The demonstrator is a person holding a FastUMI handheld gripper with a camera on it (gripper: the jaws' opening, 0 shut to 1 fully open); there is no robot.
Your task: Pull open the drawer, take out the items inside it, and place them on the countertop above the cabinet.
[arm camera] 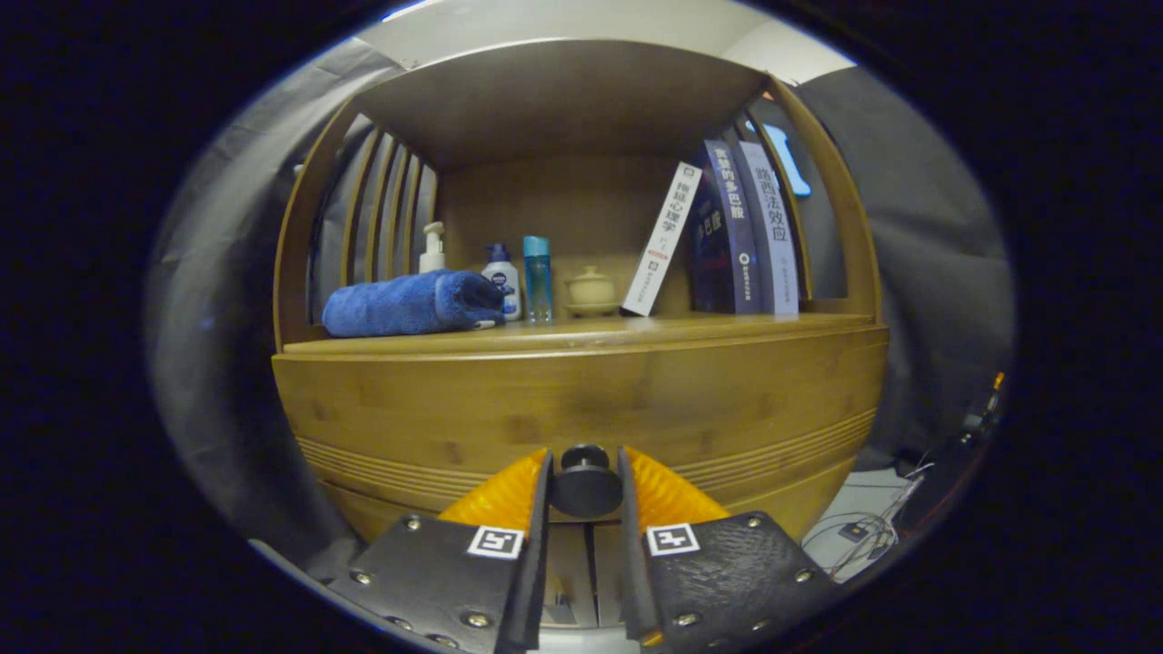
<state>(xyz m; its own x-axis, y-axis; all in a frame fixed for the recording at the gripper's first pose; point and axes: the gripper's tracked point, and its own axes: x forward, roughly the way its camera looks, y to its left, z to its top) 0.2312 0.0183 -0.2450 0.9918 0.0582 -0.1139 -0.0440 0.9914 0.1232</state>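
Fingers closed on the drawer knob, ready for the pull

Gripper [586, 480] has both fingers pressed against the sides of the round dark knob [586, 483], a grip suited to drawing the drawer [581, 409] straight out; its smooth bamboo front looks fully shut, contents hidden. Above it the countertop [581, 334] carries a rolled plush blue towel [409, 304], small bottles [518, 277], a squat ceramic pot [591, 291] and leaning books [727, 232]

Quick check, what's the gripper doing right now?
Gripper: fingers closed on the round dark drawer knob of the wooden cabinet, one finger on each side.
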